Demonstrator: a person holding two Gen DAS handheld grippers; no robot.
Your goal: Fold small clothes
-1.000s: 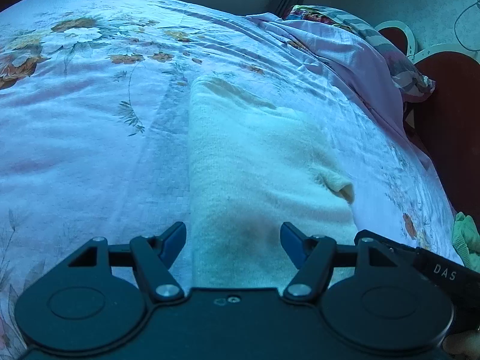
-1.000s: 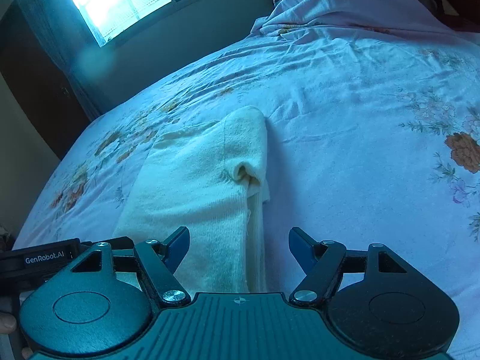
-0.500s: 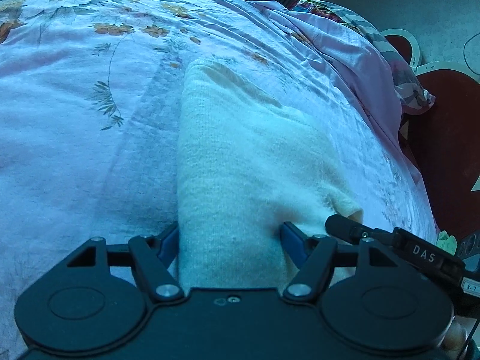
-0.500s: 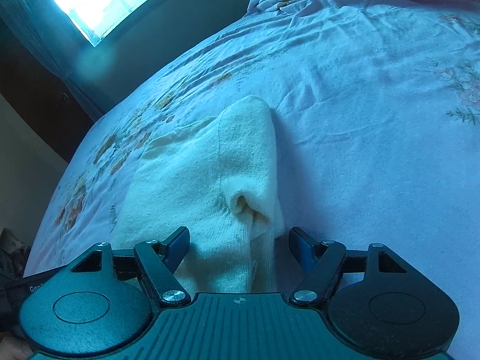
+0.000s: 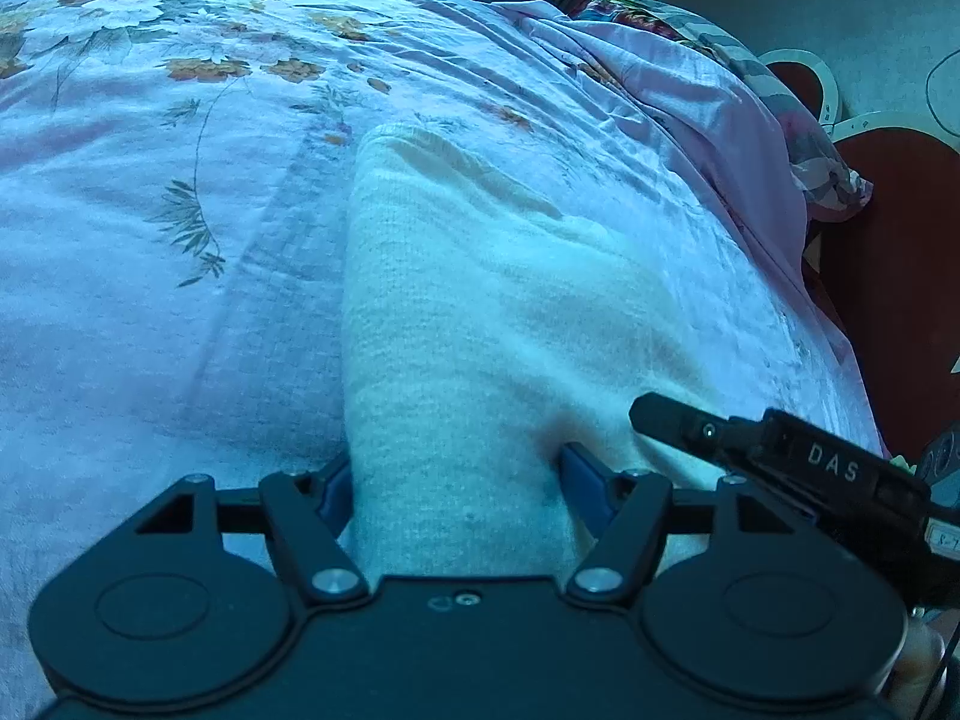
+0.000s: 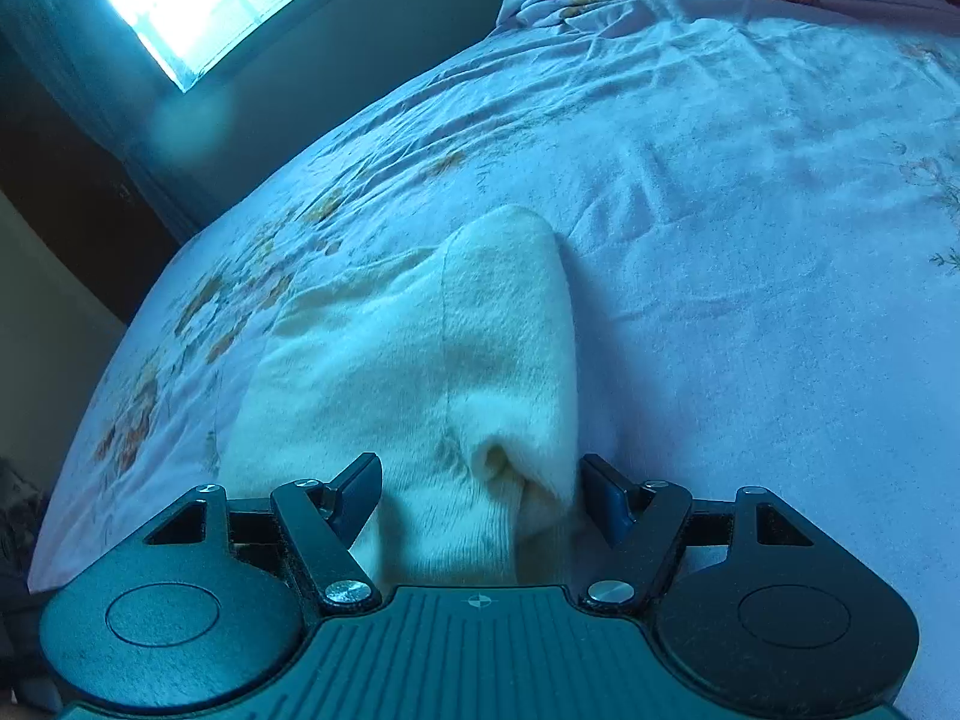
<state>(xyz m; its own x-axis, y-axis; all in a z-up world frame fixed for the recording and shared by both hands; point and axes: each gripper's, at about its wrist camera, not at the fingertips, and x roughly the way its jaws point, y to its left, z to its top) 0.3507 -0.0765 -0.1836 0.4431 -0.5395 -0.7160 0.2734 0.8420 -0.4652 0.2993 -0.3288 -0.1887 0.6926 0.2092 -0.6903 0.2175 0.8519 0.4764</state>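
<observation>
The cream garment (image 5: pixel 480 324) lies on the bed (image 5: pixel 150 300), already folded lengthwise, running toward 12 o'clock. Left tongs (image 5: pixel 459 474) and right tongs (image 6: pixel 480 480) both stand wide, straddling its near end; the crosswise fold seems left.

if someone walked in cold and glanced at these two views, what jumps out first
The cream knit garment, already folded lengthwise, lies on the floral bedsheet and fills the middle of both views. The left gripper and right gripper each stand open, straddling its near end, with a sleeve cuff gaping between the right one's fingers. In the right view a bright window glares at top left.
</observation>
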